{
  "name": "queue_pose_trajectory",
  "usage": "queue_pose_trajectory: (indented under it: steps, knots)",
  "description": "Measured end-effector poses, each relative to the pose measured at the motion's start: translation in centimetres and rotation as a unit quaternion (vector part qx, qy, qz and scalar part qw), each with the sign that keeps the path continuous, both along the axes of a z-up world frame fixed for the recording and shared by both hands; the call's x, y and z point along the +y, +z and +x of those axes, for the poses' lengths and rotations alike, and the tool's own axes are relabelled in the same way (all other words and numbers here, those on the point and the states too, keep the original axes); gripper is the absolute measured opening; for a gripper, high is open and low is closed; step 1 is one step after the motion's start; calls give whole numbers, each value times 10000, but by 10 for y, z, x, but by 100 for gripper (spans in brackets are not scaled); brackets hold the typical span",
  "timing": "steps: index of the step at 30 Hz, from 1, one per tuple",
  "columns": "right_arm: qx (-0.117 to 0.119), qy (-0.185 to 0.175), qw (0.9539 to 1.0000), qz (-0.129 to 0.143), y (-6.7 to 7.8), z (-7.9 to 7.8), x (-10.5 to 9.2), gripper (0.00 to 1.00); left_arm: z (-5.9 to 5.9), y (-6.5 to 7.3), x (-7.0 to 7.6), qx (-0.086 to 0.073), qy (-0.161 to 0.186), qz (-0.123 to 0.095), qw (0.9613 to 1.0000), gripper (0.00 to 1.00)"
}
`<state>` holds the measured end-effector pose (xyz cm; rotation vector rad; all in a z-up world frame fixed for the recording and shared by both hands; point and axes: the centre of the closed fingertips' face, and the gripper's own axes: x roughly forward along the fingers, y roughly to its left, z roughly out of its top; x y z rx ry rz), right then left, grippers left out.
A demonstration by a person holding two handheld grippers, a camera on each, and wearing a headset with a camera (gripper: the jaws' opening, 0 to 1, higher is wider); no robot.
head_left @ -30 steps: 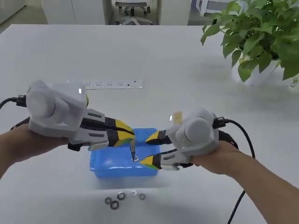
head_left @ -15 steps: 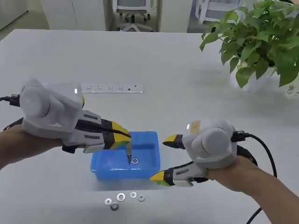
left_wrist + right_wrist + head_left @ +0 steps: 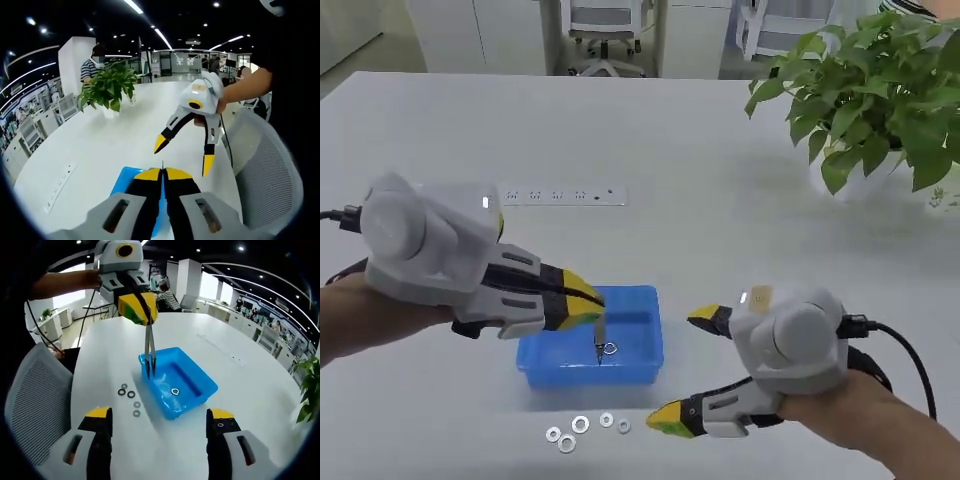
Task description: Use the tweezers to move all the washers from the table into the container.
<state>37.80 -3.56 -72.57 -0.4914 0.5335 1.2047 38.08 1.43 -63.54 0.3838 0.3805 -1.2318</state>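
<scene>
Washers (image 3: 580,428) in head view: probably light, slick little rings just beside the container (image 3: 630,300), so I'd pinch each across its rim. Left gripper view: my left gripper (image 3: 162,173) clamps the tweezers (image 3: 162,165). Right gripper view: right gripper (image 3: 159,413) gapes empty.

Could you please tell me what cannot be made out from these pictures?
1. Left gripper view: the left gripper, its jaws shut, hides the tweezers but for a thin tip, and most of the blue container.
2. Head view: too small to tell whether the tweezers' tips touch the washer in the container.
3. Head view: the top and right edges cut off the plant.
</scene>
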Motion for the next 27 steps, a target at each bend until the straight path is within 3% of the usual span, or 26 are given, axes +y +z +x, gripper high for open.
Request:
queue_pose_trajectory:
  steps: [10,27]
  knots:
    - [121,-14,9999,53,-4,-10,-5,88,-11,-5,-11,46,-141,-1,9999,5]
    - [237,-41,9996,126,-10,-20,-7,95,-27,-29,-31,113,-419,57,9990,5]
